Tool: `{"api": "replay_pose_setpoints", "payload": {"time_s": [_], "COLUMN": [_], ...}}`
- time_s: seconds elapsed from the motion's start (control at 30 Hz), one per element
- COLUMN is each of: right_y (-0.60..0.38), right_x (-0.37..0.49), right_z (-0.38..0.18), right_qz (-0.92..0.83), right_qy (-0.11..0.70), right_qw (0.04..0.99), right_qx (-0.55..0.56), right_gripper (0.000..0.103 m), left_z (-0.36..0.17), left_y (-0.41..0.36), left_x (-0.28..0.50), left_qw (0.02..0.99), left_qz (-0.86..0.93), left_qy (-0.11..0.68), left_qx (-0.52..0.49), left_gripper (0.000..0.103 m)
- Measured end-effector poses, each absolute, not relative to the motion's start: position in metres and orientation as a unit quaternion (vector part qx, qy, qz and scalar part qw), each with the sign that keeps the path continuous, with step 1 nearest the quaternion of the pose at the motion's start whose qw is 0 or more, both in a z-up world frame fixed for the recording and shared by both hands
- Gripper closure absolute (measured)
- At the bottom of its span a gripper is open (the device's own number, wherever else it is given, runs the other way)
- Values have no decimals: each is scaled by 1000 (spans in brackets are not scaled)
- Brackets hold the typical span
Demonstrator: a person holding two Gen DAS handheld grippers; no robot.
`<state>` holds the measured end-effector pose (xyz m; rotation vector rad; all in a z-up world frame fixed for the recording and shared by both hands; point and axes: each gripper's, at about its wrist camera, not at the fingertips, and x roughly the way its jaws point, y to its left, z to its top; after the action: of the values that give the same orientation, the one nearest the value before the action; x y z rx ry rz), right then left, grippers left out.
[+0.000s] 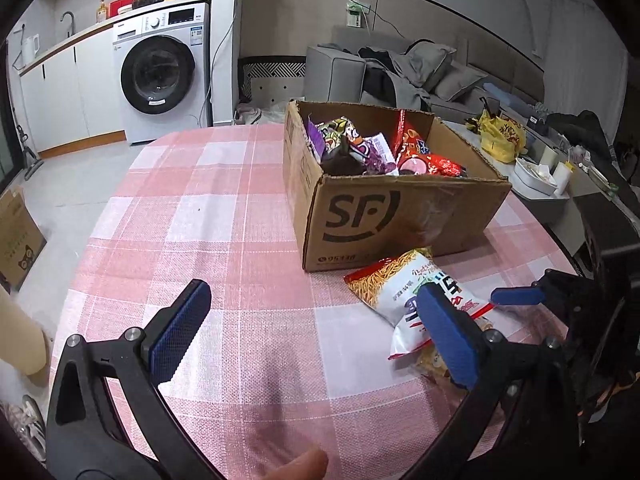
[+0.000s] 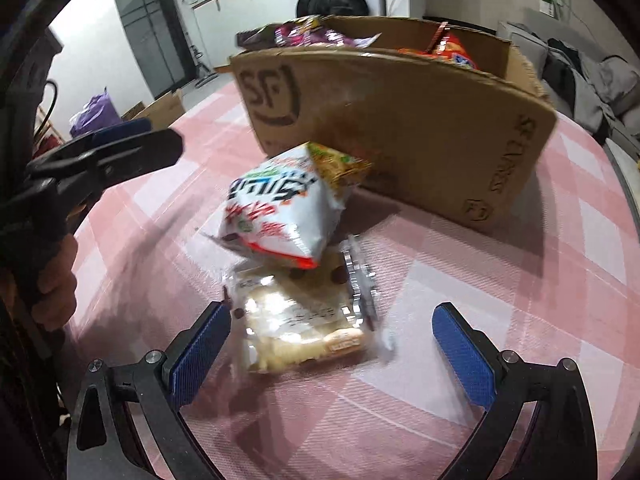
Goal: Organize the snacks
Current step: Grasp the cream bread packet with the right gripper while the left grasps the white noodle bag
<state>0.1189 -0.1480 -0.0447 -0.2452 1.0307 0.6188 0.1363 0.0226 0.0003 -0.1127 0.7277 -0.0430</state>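
Right claw [image 2: 332, 344] is spread wide around a clear-wrapped pastry pack [image 2: 304, 328] on the pink checked bench [image 1: 240, 200], near the brown cardboard box [image 1: 384, 216]. Left claw [image 1: 308, 332] is spread too, empty. White noodle-snack bag [image 2: 280, 212] rests on the pastry and could tumble when it's lifted.

Beside the brown cardboard box [image 2: 400, 128], the white noodle-snack bag [image 2: 280, 212] and the clear-wrapped pastry packet [image 2: 304, 324] beneath it are motion-blurred, their print unreadable, and the bag hides the packet's far end.
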Motion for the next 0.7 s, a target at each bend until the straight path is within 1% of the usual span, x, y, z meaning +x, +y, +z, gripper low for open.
{"api": "replay_pose_setpoints", "payload": {"time_s": [0.47, 0.53, 0.6, 0.7], "right_y": [-126, -128, -135, -133], "right_x": [110, 112, 114, 123], "right_z": [-63, -62, -60, -57], "right_qz": [284, 282, 281, 282], "right_qy": [478, 479, 477, 479], "right_qw": [817, 818, 821, 822], "right_qx": [-155, -149, -140, -127], "right_gripper": [1, 5, 15, 19], "left_z": [-15, -16, -17, -18], "left_y": [24, 24, 24, 25], "left_x": [144, 145, 146, 146], "left_qw": [927, 926, 927, 926], "left_qz": [-22, -23, -25, -24], "left_qy": [370, 371, 371, 371], "left_qx": [-60, -59, -59, -60], "left_gripper": [1, 1, 1, 1]}}
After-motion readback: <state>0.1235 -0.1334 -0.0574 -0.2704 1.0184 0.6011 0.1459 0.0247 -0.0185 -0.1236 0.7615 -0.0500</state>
